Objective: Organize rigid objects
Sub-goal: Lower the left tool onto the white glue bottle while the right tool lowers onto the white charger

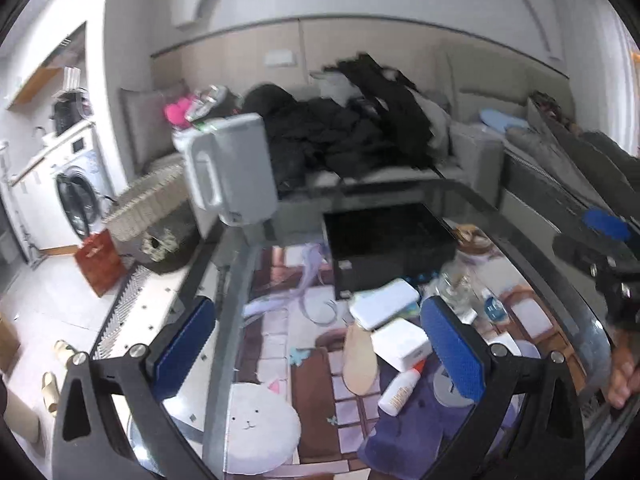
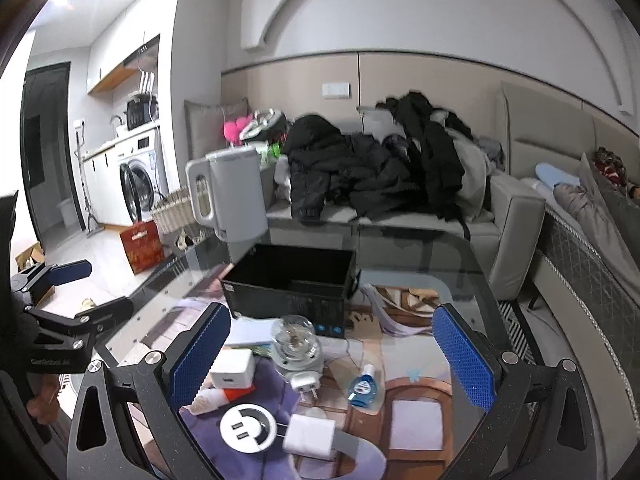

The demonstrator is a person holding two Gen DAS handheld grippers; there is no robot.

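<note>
On the glass bench (image 2: 420, 280) a loose cluster of small hard things lies just near of the black bin (image 2: 288, 280), which stands open-topped toward the far side with a kettle (image 2: 232, 196) beyond it at the far left corner. Both claws are released and hold nothing: the right claw (image 2: 332, 356) hovers over the cluster with its blue pads spread wide, and the left claw (image 1: 320, 344) hangs likewise, further left.

Between the right claw's pads sits a night light (image 2: 296, 348), a clear globe on a white plug base. The globe looks fragile and slick, so the base is probably the place to pinch, across its flat sides. Left of it, the white charger (image 2: 232, 370) is a stiff, light block with parallel faces, an easy grip. The small blue bottle (image 2: 362, 386) lies on its side; it is light and may roll, so a grip across its body seems best. Nearest, a plug (image 2: 308, 436) lies touching a round USB hub (image 2: 248, 428); both are rigid and light, though the hub sits low and flat against slippery glass. A tube (image 2: 216, 396) lies partly under the left pad. The power bank (image 1: 384, 304) looks the heaviest, best taken across its narrow width.
</note>
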